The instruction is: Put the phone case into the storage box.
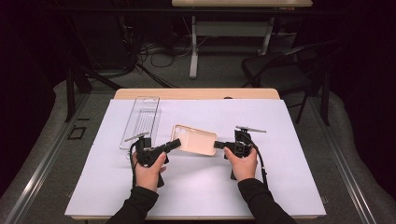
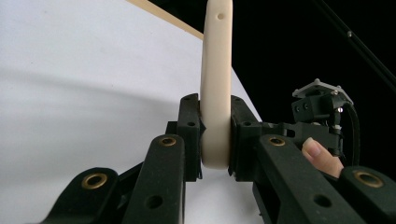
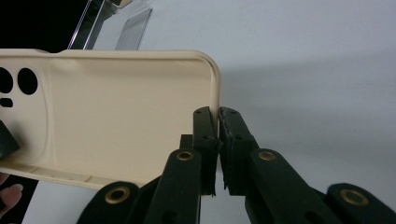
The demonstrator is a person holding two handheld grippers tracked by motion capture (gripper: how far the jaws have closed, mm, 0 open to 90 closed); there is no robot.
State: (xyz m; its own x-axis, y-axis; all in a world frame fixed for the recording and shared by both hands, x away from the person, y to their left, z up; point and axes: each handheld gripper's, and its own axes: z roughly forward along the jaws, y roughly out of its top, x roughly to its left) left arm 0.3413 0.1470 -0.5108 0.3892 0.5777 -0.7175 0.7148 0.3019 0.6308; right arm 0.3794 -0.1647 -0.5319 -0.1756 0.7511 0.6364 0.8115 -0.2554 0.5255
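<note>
A cream phone case (image 1: pixel 194 139) is held off the white sheet (image 1: pixel 280 186) near the middle of the table, between two hand-held grippers. The left gripper (image 1: pixel 173 144) has its jaws closed on the case's camera-hole end; in the left gripper view the case's rim (image 2: pixel 215 93) stands edge-on, pinched between both pads. The right gripper (image 1: pixel 219 145) is closed on the rim of the opposite end, and in the right gripper view the jaws clamp the thin wall at a rounded corner (image 3: pixel 214 88). The case appears tilted, its left end higher, though the high view is too coarse to be sure. A clear plastic tray (image 1: pixel 141 119) lies just behind the left gripper, toward the sheet's far left corner. The sheet's right half and near edge lie bare. The wooden table edge (image 1: pixel 196 93) shows along the far side. Beyond it are grey floor, cables (image 1: pixel 154 53), a second table's leg (image 1: pixel 193 46) and a dark chair (image 1: pixel 280 70).
</note>
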